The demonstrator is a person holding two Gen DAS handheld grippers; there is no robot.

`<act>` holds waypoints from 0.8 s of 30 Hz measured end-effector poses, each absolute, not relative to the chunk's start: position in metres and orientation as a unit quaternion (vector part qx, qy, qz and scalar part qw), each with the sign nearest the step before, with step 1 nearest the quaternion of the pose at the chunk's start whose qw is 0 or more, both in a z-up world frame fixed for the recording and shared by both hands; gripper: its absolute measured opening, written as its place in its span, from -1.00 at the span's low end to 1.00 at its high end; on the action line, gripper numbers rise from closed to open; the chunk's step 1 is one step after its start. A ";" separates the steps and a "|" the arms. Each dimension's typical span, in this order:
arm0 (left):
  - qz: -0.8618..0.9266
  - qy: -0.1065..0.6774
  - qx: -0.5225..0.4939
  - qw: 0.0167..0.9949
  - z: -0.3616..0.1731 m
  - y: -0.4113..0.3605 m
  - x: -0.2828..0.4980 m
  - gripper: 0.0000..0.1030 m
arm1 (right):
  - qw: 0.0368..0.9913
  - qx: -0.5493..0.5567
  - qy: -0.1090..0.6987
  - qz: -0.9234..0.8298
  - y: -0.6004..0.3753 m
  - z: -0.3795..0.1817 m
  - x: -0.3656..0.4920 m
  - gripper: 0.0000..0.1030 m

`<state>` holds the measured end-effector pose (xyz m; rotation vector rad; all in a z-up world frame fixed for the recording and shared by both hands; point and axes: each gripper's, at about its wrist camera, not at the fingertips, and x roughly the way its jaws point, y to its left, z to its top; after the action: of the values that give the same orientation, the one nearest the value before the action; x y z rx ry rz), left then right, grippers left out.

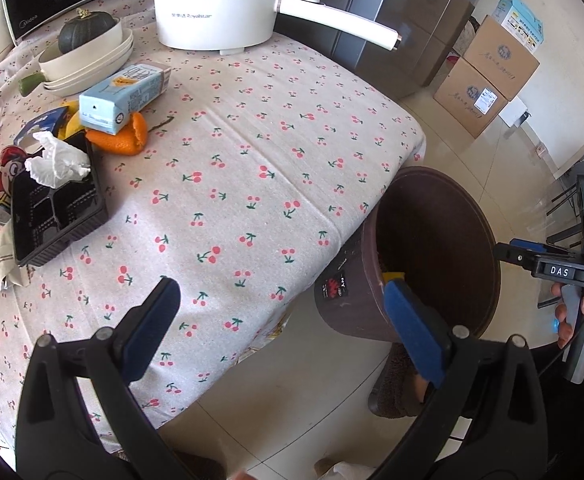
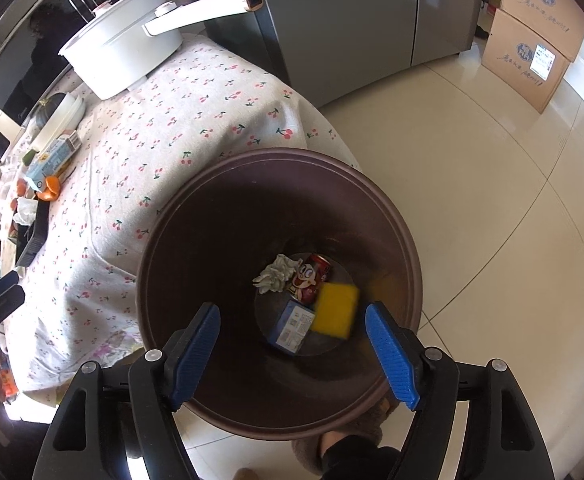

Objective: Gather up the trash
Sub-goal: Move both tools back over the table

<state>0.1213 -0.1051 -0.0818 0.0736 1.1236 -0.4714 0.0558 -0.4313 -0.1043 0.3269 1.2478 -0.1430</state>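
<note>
Blue pads of the right hand-held gripper (image 2: 292,344) stand released over the bin (image 2: 396,216), gripping nothing; a yellow sponge (image 2: 335,309) shows blurred inside the bin, beside a red can (image 2: 311,277), a crumpled tissue (image 2: 275,276) and a blue carton (image 2: 292,326) on its bottom. Left of the bin, the left hand-held gripper (image 1: 280,312) hangs released and empty over the desk (image 1: 252,152), where a carton (image 1: 122,96), orange peel (image 1: 126,136) and a black tray (image 1: 58,216) lie farther from the bin.

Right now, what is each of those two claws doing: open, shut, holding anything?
Left gripper: open, holding nothing, over the table edge.
Right gripper: open, holding nothing, over the bin; a yellow sponge shows blurred inside it.
</note>
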 end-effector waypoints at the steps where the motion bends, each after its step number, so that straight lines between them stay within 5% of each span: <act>1: -0.219 0.527 0.033 0.820 -0.081 -0.102 0.121 0.97 | 0.798 0.151 0.580 -0.064 -0.427 -0.103 0.058 0.50; 18: -0.145 0.515 -0.001 0.845 -0.069 -0.012 0.119 0.98 | 0.819 0.096 0.566 -0.002 -0.329 -0.080 0.107 0.60; 24: -0.115 0.510 -0.009 0.852 -0.068 0.021 0.116 0.99 | 0.830 0.058 0.554 0.020 -0.288 -0.072 0.122 0.80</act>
<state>0.1159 0.0209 -0.0683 -0.0195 1.0745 -0.2418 0.1220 -0.2884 -0.0724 0.1241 1.1759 0.0430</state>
